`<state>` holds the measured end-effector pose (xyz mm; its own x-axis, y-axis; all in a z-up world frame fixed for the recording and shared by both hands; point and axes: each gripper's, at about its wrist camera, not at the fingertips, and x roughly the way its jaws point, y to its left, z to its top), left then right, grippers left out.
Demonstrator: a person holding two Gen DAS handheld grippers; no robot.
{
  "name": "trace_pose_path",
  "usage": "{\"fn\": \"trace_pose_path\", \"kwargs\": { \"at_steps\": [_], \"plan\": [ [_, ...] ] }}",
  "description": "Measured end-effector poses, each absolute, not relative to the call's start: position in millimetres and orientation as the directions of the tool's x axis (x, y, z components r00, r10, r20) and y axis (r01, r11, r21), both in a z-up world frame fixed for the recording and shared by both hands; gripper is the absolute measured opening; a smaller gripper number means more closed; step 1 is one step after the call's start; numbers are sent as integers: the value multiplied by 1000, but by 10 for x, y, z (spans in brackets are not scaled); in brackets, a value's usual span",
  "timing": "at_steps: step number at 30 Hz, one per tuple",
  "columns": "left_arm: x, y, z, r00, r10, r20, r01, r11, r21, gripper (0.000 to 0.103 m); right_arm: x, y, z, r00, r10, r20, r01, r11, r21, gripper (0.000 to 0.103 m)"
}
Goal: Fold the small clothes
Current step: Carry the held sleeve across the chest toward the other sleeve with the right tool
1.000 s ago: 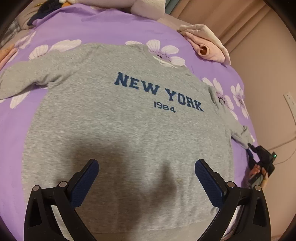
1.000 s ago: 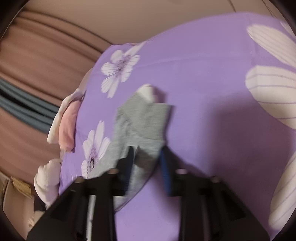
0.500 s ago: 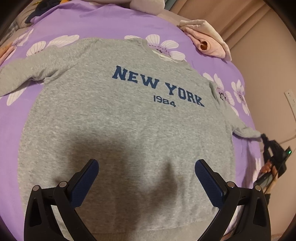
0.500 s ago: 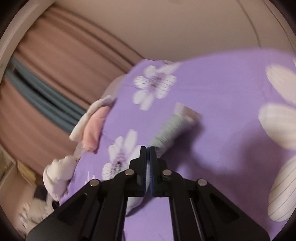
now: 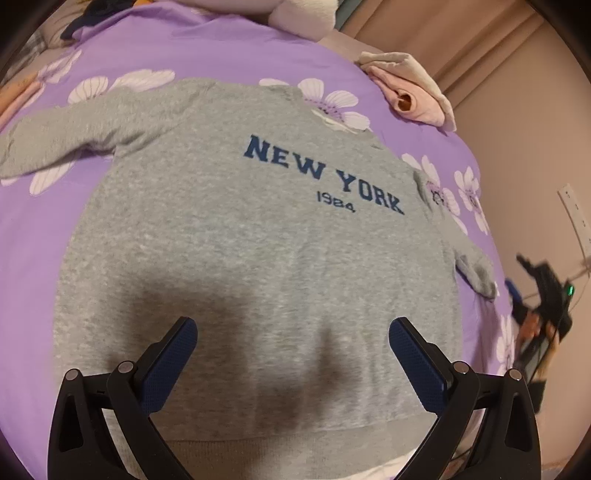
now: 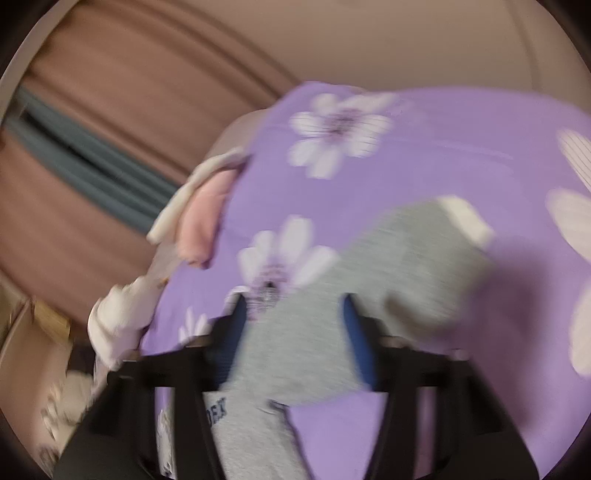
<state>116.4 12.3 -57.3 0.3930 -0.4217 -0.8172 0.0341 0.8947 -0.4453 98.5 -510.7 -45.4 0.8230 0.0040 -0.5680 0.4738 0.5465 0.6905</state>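
Note:
A grey "NEW YORK 1984" sweatshirt lies flat, face up, on the purple flowered bedspread. My left gripper is open and empty, hovering over the shirt's lower part near the hem. The shirt's right sleeve lies on the bedspread in the blurred right wrist view, cuff pointing away. My right gripper is open with its jaws on either side of that sleeve, not pinching it. The right gripper also shows at the bed's right edge in the left wrist view.
A pink and cream pile of clothes lies at the far right corner of the bed, and it also shows in the right wrist view. Pillows lie at the head. Curtains and a wall with a socket stand beyond the bed's edge.
My right gripper, shut on the sleeve half a second ago, has opened and the sleeve now lies spread between its jaws. My left gripper stays open over the shirt, hardly moved.

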Motion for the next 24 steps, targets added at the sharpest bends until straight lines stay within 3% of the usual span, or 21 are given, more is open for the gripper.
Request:
{"fn": "trace_pose_path", "kwargs": {
  "at_steps": [8,13,15,19,24],
  "plan": [
    [1186,79,-640,375,-431,-820,29,890,-455,103,779,-5268,-829,765,29,-644,572,430,699,51],
    [1201,99,-651,374,-410,-832,15,899,-437,103,893,-5247,-1089,767,69,-637,578,355,735,46],
    [1209,110,-659,372,-408,-834,9,900,-436,103,892,-5310,-1190,792,47,-609,569,308,763,30],
    [1214,115,-669,373,-402,-836,9,903,-430,103,855,-5413,-1203,812,-7,-583,563,269,781,12],
    [1218,135,-678,370,-408,-834,10,900,-436,103,1000,-5250,-769,785,-115,-609,586,460,667,7]
  ]
}}
